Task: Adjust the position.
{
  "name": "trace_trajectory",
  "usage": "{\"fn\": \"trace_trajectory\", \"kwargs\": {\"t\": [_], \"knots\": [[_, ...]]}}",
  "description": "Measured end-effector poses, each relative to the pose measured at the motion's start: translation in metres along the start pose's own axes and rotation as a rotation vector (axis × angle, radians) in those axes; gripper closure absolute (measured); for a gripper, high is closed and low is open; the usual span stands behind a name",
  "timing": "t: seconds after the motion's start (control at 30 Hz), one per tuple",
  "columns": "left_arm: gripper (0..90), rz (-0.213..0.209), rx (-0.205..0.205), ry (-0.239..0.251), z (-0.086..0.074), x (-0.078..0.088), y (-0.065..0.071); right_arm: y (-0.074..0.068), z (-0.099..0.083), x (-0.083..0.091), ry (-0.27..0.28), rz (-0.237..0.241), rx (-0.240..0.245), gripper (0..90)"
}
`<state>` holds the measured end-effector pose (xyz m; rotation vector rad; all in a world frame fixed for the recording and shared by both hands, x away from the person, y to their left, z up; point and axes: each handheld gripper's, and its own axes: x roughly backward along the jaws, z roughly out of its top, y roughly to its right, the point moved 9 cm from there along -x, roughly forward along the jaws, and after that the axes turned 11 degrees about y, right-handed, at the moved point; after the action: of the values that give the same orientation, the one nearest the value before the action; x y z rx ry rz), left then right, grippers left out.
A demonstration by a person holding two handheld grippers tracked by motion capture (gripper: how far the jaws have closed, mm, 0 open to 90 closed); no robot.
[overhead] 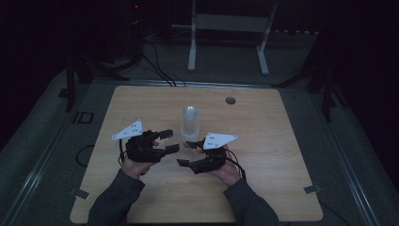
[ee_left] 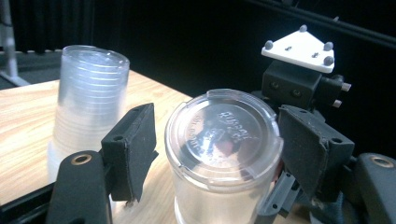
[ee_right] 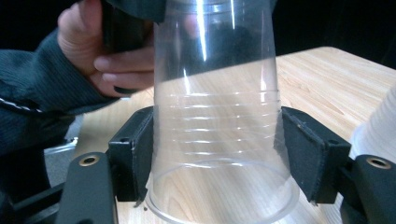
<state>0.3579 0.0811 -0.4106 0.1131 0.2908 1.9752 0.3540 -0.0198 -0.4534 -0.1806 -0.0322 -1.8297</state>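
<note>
1. Work in hand, as judged: a single clear plastic cup stands upside down on the table, near its middle, held between two grippers. The aim appears to be taking or steadying this one cup beside the stack of cups.

2. Right gripper: its jaws stand on either side of the cup's lower wall, just above the rim. Both pads appear to touch the wall; I judge it gripping the cup lightly.

3. Left gripper: its jaws flank the same cup near its upturned base. A gap shows on the near-left side, so the jaws are open around the cup, not clamped.

4. Position: in the high view the cup sits between the left gripper and the right gripper, just in front of the stack, which stands toward the far edge from them.

5. Materials: the cup is thin, transparent, tapered, with fine horizontal ribs round the wall and a rolled rim. The base is a flat disc with embossed lettering, not legible. The stack is cloudier where the walls overlap. The table is pale wood grain, matt.

6. Recommendation: keep pressure slight, since thin walls buckle readily. Close on the ribbed band, where the wall is stiffest. Lift straight up, clear of the stack, to avoid toppling it.
</note>
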Motion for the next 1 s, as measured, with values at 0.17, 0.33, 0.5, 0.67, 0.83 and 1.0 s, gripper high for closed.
{"fn": "trace_trajectory", "kwargs": {"t": [0.17, 0.33, 0.5, 0.67, 0.83, 1.0], "knots": [[28.8, 0.033, -0.026, -0.013, 0.001, 0.002, -0.003, 0.004, -0.003, 0.002, -0.038, -0.027, 0.007, 31.2], [28.4, 0.06, -0.047, -0.026, 0.001, 0.005, -0.006, 0.009, -0.006, 0.003, -0.073, -0.055, 0.01, 31.2], [27.9, 0.093, -0.062, -0.033, 0.001, 0.007, -0.009, 0.016, -0.013, 0.006, -0.126, -0.092, 0.007, 31.6], [27.9, 0.113, -0.081, -0.05, -0.001, 0.008, -0.011, 0.022, -0.015, 0.008, -0.16, -0.127, 0.028, 31.9], [27.8, 0.122, -0.09, -0.06, -0.001, 0.008, -0.013, 0.024, -0.016, 0.009, -0.19, -0.139, 0.047, 31.9], [27.9, 0.137, -0.101, -0.075, -0.003, 0.01, -0.015, 0.027, -0.017, 0.011, -0.24, -0.145, 0.06, 31.9]]}}
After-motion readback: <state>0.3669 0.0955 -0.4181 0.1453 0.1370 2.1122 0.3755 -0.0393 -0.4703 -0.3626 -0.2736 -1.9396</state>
